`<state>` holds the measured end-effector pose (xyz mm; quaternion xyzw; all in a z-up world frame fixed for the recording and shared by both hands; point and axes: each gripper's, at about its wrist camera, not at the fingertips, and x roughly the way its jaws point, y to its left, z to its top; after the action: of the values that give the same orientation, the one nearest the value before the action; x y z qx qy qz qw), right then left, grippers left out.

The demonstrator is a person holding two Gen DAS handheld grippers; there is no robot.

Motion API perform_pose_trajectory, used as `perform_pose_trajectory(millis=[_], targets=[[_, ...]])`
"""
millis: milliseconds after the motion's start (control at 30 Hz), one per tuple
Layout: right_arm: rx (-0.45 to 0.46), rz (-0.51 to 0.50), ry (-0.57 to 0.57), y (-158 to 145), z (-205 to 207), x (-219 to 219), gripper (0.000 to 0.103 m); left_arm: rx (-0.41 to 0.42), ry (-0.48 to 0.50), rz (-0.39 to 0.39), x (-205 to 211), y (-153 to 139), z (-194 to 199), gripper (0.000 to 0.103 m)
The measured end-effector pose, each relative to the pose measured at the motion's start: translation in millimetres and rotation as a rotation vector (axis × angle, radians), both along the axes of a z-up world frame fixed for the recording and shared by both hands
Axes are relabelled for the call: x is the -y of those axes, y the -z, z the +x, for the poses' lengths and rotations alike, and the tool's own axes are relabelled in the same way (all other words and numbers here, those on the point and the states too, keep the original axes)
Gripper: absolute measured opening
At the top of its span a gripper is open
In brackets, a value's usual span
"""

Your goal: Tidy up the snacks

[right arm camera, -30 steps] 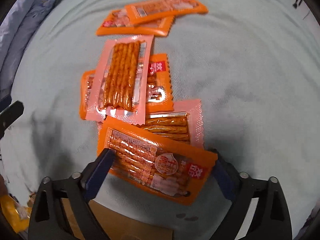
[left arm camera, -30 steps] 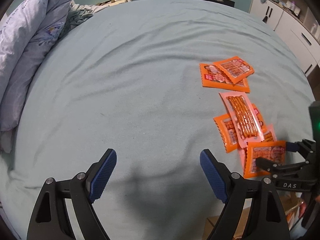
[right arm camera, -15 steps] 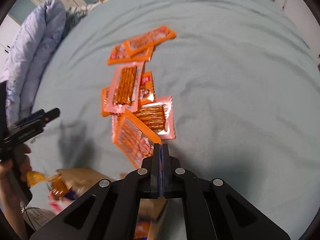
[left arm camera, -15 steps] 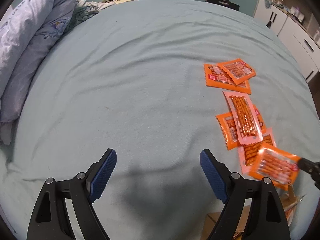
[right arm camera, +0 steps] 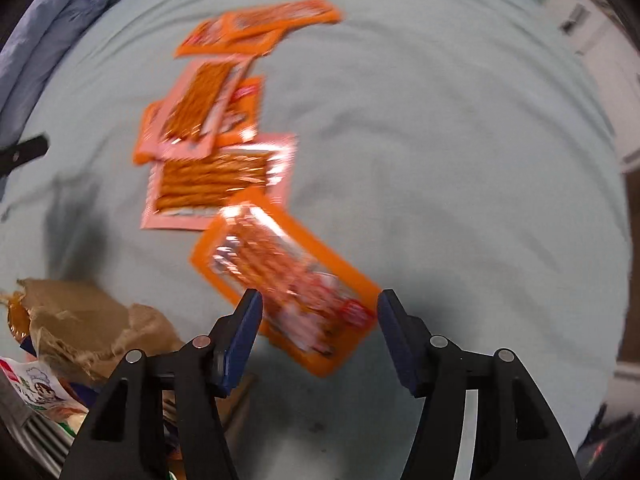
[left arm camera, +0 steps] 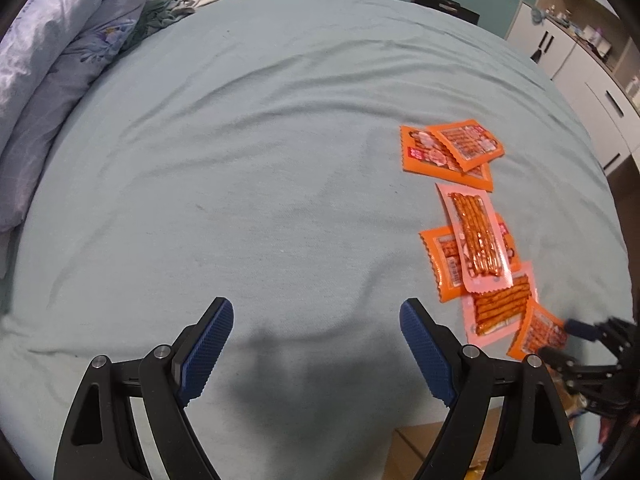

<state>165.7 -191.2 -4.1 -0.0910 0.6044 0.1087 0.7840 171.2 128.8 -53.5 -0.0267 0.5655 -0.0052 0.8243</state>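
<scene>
1. While motion blur smears the right wrist view, the right gripper (right arm camera: 320, 316) shows its blue-padded jaws spread wide, gripping nothing.
2. A flat orange plastic snack packet (right arm camera: 286, 280) sits between and ahead of those jaws, tilted; contact with the pads can't be told.
3. That packet overlaps a pink-edged clear packet of orange sticks (right arm camera: 218, 182) on the pale teal bedsheet (right arm camera: 440, 140).
4. More orange packets (left arm camera: 448, 152) lie farther up the bed.
5. Left gripper (left arm camera: 316, 324) is open, over bare sheet, well apart from the snacks.
6. A crumpled brown paper bag (right arm camera: 80, 320) lies at lower left of the right view.
</scene>
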Motion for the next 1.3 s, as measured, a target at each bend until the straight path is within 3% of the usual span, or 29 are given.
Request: perform_pose_trajectory(millis=[133,267,367,433,500,533,600,667,767,967,1000,1100,1167,1300], targets=[[-0.012,-0.014,-0.116,13.7,20.4,-14.2,0.059,-0.015,0.015,0.003,5.0,5.5,1.2,0.086],[-0.041,0.052,-0.157,34.4,37.1,-16.5,0.080,-0.019,0.027,0.039,9.2,8.9,1.7,0.087],[-0.015,0.062,-0.158,45.2,38.6,-18.5,0.081,-0.012,0.023,0.050,6.8,6.5,1.0,0.087],[-0.011,0.055,-0.145,45.6,35.5,-19.5,0.073,-0.001,0.014,0.043,4.0,3.1,0.6,0.087],[0.015,0.014,-0.131,40.3,24.9,-21.5,0.044,0.015,0.005,0.044,2.0,-1.1,-0.7,0.086],[0.019,0.015,-0.117,38.0,21.8,-20.1,0.035,0.020,0.003,0.047,1.5,-2.5,-0.9,0.086],[0.013,0.098,-0.063,30.4,10.8,-10.9,0.007,0.025,0.002,0.050,1.4,-5.2,-1.1,0.087],[0.043,0.130,-0.023,21.7,2.1,-3.2,0.007,0.023,0.012,0.042,2.4,-9.5,-2.4,0.086],[0.162,0.149,0.056,-9.3,-13.3,11.6,0.007,0.030,0.062,0.031,10.1,-21.2,-6.5,0.087],[0.308,0.330,0.186,-58.8,-59.0,33.8,0.007,-0.084,0.251,0.018,73.2,-22.7,28.0,0.099],[0.318,0.359,0.201,-57.1,-69.1,34.6,0.007,-0.107,0.276,0.022,88.1,-18.7,41.0,0.103],[0.298,0.411,0.242,-42.0,-87.7,37.9,0.007,-0.194,0.293,0.074,118.9,3.0,71.7,0.103],[0.254,0.444,0.257,-29.1,-88.2,42.5,0.007,-0.275,0.287,0.108,135.9,24.2,93.9,0.103],[0.258,0.468,0.267,-24.6,-82.1,47.2,0.007,-0.387,0.253,0.159,155.2,60.0,119.5,0.103]])
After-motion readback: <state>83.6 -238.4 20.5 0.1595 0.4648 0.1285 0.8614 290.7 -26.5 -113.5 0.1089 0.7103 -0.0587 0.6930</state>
